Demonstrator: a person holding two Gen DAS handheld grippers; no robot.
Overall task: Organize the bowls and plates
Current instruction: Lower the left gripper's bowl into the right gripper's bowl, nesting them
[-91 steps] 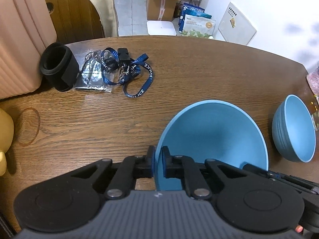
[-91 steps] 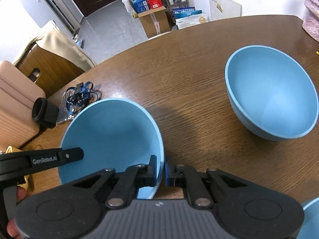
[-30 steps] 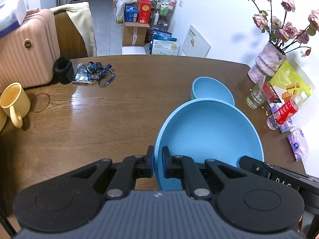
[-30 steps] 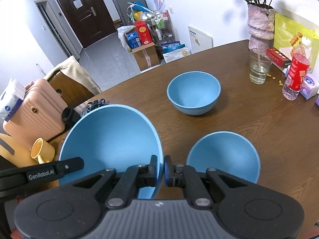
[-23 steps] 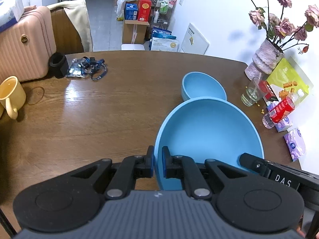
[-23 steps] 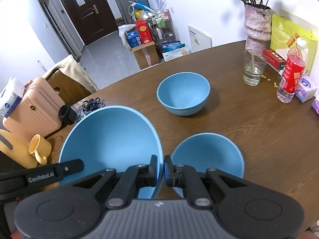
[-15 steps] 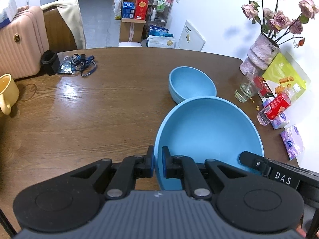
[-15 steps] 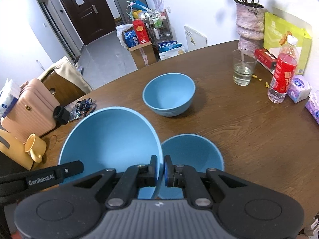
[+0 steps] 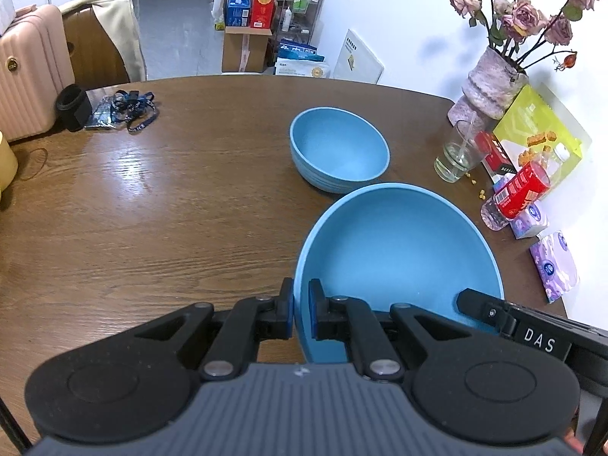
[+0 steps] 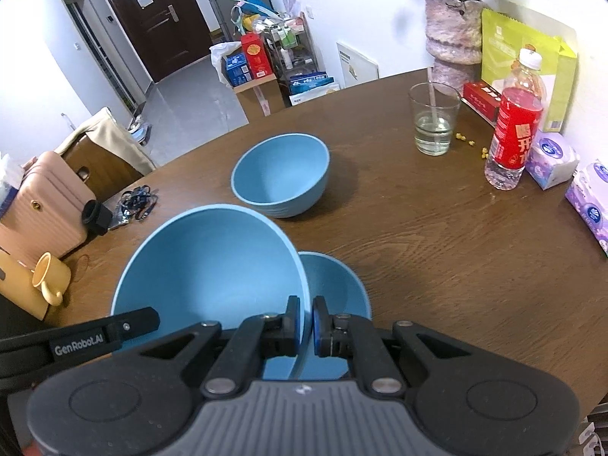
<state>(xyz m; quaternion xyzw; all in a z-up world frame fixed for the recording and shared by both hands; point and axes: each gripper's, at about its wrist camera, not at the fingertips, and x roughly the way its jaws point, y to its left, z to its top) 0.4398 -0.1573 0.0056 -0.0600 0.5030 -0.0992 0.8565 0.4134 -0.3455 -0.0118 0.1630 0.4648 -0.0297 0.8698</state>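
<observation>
Moved: your big bowl (image 10: 209, 266) now overlaps the low bowl (image 10: 334, 285); nest it next.
Tongs: left gripper (image 9: 301, 313) and right gripper (image 10: 306, 325) both pinch its rim.

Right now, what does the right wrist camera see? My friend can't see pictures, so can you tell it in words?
The right gripper pinches the rim of a big blue bowl, and the left gripper holds the other side. A smaller blue bowl peeks out behind it on the brown wooden table; another blue bowl sits farther back.
</observation>
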